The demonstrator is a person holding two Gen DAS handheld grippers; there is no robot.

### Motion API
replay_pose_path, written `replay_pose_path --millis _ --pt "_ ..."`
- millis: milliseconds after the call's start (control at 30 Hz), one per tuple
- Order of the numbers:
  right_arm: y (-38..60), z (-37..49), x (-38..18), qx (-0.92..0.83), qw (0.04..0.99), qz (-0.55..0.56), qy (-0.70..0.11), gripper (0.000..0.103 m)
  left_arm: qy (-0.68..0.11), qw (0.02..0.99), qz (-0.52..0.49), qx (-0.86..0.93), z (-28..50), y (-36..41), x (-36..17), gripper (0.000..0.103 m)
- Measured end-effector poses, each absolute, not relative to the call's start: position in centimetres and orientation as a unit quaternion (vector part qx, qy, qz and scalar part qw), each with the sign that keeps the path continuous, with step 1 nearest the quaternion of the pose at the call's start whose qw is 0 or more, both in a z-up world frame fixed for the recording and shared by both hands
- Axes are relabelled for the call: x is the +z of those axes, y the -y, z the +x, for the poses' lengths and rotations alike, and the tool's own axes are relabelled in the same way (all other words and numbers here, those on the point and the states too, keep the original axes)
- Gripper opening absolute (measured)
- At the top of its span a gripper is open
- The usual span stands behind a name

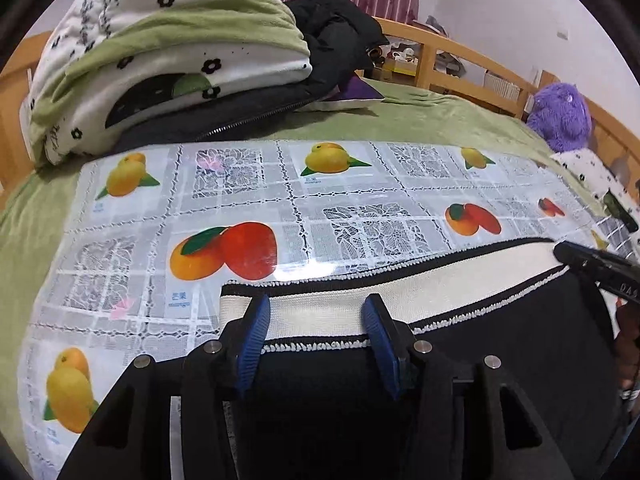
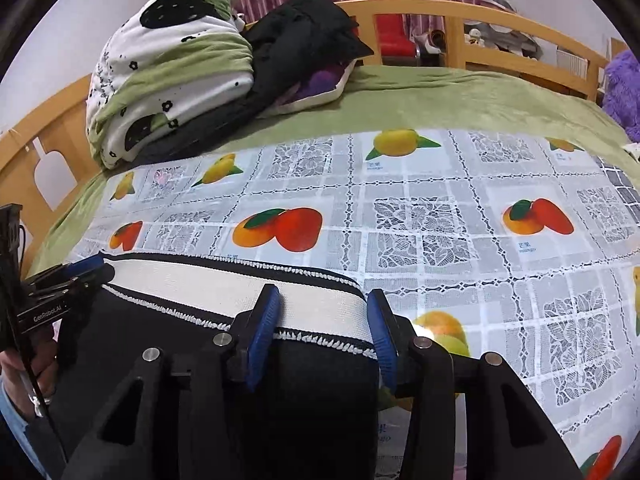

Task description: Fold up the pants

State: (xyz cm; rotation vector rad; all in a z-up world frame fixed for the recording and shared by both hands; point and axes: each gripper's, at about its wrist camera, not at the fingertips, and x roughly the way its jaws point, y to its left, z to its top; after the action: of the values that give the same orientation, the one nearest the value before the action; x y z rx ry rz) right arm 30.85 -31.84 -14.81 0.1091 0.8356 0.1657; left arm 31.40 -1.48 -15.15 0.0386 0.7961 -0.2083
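Observation:
Black pants point(image 1: 500, 340) with a cream, black-edged waistband point(image 1: 440, 280) lie flat on a fruit-print tablecloth point(image 1: 320, 204) spread over a bed. My left gripper point(image 1: 316, 312) stands open over the waistband's left end, its blue pads either side of the band and not pressing it. In the right wrist view my right gripper point(image 2: 324, 300) is open over the waistband point(image 2: 200, 284) at its right end, the right pad just past the edge of the pants point(image 2: 160, 340). Each gripper shows in the other's view: the right gripper point(image 1: 592, 264) and the left gripper point(image 2: 80, 272).
A folded green and white quilt point(image 1: 160, 60) and a black jacket point(image 1: 336, 32) are piled at the back left of the bed. A purple plush toy point(image 1: 560, 116) sits at the far right by the wooden bed rail point(image 1: 460, 52). A green sheet point(image 2: 440, 96) lies beyond the cloth.

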Motion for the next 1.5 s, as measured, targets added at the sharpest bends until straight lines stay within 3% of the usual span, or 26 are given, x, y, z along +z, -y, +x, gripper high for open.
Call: replay_pose_path --millis 300,600,667,933,1167,1200,1233,1333,1433,1500 --pt "33.5 23.2 -14.1 0.126 0.875 0.107 -0.456 0.049 -0.462 0.875 0.017 -0.146 22.8 -0.4 -14.3 0.050" --pt "35.0 12.6 -15.1 0.117 0.855 0.111 -0.493 0.049 -0.467 0.869 -0.022 -0.162 10.8 -4.4 -14.5 0.050" --pt "35.4 10.8 -15.0 0.111 0.852 0.114 -0.498 0.044 -0.463 0.872 -0.020 -0.157 8.5 -5.4 -14.2 0.050" --pt "37.1 6.7 -12.4 0.115 0.862 0.197 -0.453 0.042 -0.467 0.873 -0.007 -0.140 5.5 -6.0 -14.9 0.049" --pt "36.3 5.9 -11.6 0.103 0.868 0.176 -0.452 0.042 -0.469 0.876 -0.011 -0.113 7.3 -4.5 -16.1 0.031" --pt "36.3 6.0 -11.8 0.102 0.867 0.179 -0.454 0.042 -0.461 0.880 -0.017 -0.111 7.5 -4.4 -16.0 0.016" --pt "36.2 6.1 -12.2 0.100 0.864 0.180 -0.459 0.042 -0.449 0.886 -0.030 -0.110 7.6 -4.4 -15.6 0.011" --pt "36.3 6.2 -13.1 0.100 0.860 0.180 -0.467 0.042 -0.412 0.902 -0.062 -0.110 6.9 -5.5 -14.2 0.011" --pt "36.2 6.4 -13.9 0.099 0.857 0.176 -0.474 0.042 -0.469 0.876 -0.060 -0.101 7.7 -6.1 -16.9 0.011" --pt "36.3 6.7 -14.3 0.099 0.855 0.173 -0.479 0.042 -0.469 0.874 -0.060 -0.110 7.0 -6.4 -17.4 0.017"
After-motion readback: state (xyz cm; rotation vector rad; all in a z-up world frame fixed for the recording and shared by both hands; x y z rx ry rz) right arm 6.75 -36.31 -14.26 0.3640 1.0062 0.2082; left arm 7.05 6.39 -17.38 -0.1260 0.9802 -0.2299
